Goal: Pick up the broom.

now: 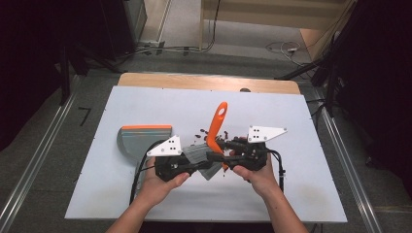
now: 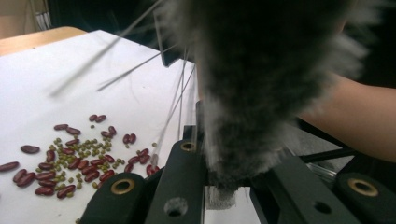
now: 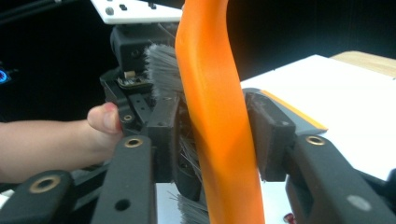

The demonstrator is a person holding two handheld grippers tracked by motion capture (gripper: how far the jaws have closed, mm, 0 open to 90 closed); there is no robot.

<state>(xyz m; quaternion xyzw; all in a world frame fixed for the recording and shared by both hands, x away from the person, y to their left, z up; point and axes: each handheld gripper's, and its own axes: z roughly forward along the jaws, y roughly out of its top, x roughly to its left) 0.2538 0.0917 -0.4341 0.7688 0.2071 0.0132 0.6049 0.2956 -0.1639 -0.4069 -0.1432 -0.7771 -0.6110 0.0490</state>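
Left gripper [image 1: 192, 160]: jaws pinching the grey bristle head [image 2: 261, 93] of the orange-handled plastic brush. Right gripper [image 3: 212, 140]: jaws closing round its orange handle [image 3: 212, 93], which stands between them. Risk: bristles flex, so the brush may twist or slip mid-handover and scatter the red beans and green lentils [image 2: 74, 158] lying left of the left jaws.

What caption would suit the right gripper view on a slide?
Right gripper closes its black jaws on the orange brush handle, grey bristles behind it.
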